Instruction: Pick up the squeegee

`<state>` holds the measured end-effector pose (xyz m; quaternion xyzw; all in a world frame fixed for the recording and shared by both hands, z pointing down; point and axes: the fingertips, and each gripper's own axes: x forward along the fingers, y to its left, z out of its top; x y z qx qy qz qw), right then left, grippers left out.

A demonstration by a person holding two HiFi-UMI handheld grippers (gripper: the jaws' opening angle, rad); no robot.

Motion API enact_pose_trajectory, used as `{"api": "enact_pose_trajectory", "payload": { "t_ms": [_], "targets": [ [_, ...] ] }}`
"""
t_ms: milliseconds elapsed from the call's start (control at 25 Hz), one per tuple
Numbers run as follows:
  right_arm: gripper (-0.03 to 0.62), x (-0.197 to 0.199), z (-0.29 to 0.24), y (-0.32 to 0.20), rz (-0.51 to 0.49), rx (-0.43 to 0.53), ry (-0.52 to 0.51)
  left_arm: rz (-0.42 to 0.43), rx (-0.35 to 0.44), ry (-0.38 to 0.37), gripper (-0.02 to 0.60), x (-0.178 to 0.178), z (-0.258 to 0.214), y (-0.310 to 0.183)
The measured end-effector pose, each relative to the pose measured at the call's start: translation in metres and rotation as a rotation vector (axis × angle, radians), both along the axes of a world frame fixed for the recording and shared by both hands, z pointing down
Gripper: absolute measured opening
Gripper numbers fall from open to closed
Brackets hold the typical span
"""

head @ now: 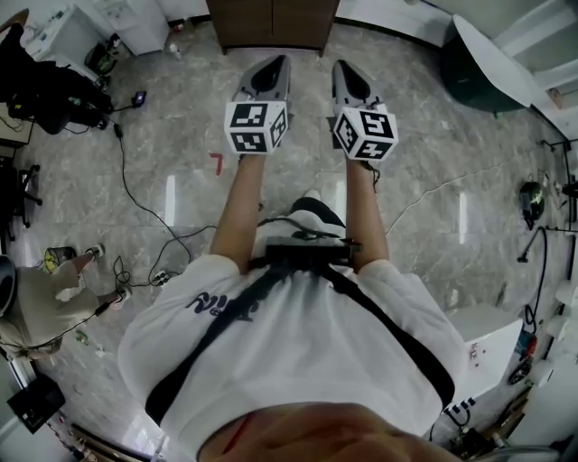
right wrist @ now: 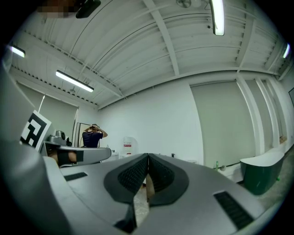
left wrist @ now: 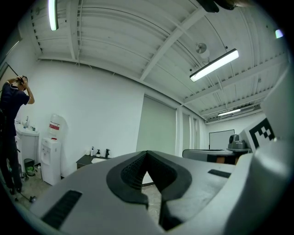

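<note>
No squeegee shows in any view. In the head view both grippers are held out level in front of the person, side by side above a marble floor. The left gripper (head: 268, 65) has its jaws closed tip to tip with nothing between them, as the left gripper view also shows (left wrist: 147, 154). The right gripper (head: 349, 70) stands just to its right, jaws likewise closed and empty (right wrist: 148, 156). Each carries its marker cube. Both point toward a white wall across the room.
A wooden cabinet (head: 273, 23) stands straight ahead. A black cable (head: 135, 171) and a red mark (head: 216, 162) lie on the floor at left. At right are a dark green bin (head: 474, 77) and a white box (head: 492, 347). A person (left wrist: 11, 119) stands by a water dispenser (left wrist: 51, 147).
</note>
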<state>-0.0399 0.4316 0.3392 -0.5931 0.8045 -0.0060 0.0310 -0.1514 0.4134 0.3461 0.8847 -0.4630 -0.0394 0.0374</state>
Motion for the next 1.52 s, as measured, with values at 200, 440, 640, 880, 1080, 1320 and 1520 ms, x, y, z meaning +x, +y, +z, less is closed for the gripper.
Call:
{"api": "enact_pose_trajectory", "payload": {
  "t_ms": [200, 440, 640, 880, 1080, 1320, 1520],
  "targets": [
    [0.008, 0.014, 0.013, -0.039, -0.021, -0.017, -0.03, -0.024, -0.011, -0.026, 0.009, 0.013, 0.009, -0.035],
    [0.008, 0.042, 0.008, -0.112, -0.037, 0.015, 0.015, -0.059, 0.012, -0.089, 0.009, 0.044, 0.009, -0.106],
    [0.008, 0.078, -0.01, -0.182, -0.072, 0.039, -0.014, -0.065, 0.069, -0.134, 0.009, 0.096, -0.011, -0.165],
    [0.008, 0.092, 0.005, -0.254, -0.106, -0.001, -0.033, -0.12, -0.005, -0.081, 0.009, 0.094, 0.006, -0.233],
    [0.008, 0.09, 0.018, -0.301, -0.105, -0.041, -0.052, -0.151, -0.03, -0.074, 0.009, 0.076, 0.013, -0.277],
    [0.008, 0.071, 0.043, -0.382, -0.088, -0.077, -0.048, -0.132, -0.048, -0.066, 0.009, 0.057, 0.031, -0.362],
    [0.008, 0.047, 0.044, -0.474, -0.061, -0.083, -0.041, -0.1, -0.042, -0.048, 0.009, 0.032, 0.03, -0.461]
  ]
}}
